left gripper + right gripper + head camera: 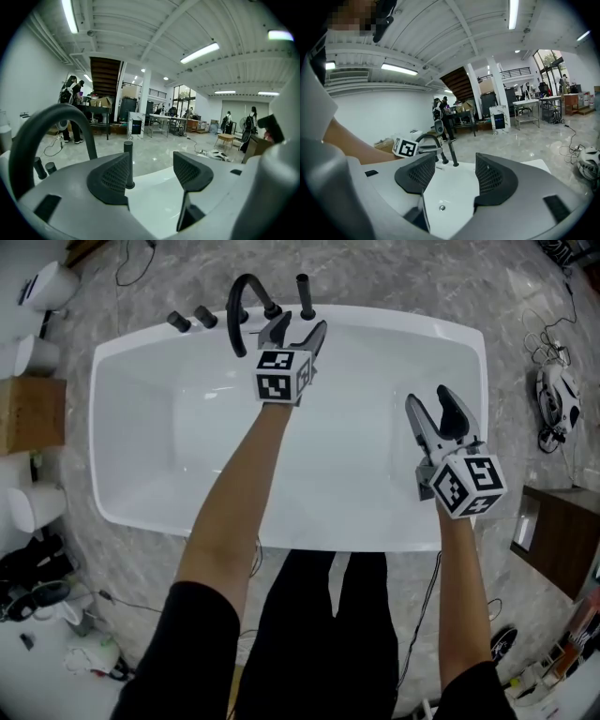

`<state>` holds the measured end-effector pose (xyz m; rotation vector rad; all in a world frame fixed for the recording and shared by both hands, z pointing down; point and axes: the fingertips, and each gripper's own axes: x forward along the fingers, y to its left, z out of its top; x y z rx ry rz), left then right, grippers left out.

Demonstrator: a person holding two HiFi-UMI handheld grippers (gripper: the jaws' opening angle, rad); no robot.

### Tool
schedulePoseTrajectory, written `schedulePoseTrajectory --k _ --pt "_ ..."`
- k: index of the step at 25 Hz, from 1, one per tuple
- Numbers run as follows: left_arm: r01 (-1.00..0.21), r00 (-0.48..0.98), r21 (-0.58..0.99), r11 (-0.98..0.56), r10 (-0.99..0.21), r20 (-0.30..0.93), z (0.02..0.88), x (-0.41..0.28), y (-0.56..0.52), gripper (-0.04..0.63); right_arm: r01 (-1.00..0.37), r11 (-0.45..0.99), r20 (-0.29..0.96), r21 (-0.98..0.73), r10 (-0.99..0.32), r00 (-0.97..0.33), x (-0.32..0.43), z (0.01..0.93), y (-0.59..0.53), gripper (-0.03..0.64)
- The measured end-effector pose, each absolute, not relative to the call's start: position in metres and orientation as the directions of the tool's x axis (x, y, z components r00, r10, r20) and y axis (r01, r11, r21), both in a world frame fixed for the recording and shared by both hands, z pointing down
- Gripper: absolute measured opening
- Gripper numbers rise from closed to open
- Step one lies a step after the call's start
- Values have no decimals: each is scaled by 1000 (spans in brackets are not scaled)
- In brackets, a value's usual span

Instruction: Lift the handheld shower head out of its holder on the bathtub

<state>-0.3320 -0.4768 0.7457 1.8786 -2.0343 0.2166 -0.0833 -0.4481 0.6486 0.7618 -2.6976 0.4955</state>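
The handheld shower head (305, 296) is a slim black stick standing upright in its holder on the far rim of the white bathtub (141, 371). My left gripper (298, 326) hovers open just in front of it, apart from it. In the left gripper view the shower head (128, 161) rises just beside the left jaw, partly behind it, and nothing lies between the jaws of the left gripper (151, 171). My right gripper (429, 401) stands open over the tub's right part, empty. In the right gripper view, the right gripper (454, 176) faces the shower head (452, 153) from far off.
A black arched faucet (242, 306) stands left of the shower head, with two black knobs (192, 319) further left. A drain (441, 207) sits in the tub floor. Cables and a white device (557, 395) lie on the marble floor at right; boxes and clutter at left.
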Motion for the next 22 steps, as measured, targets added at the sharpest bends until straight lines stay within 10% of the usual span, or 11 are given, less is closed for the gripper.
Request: schedulePoseTrajectory --k 22 --pt "-977 -108 124 176 -898 426 832 -389 -529 276 -541 790 417 -289 -405 -814 -93 726 -433 235"
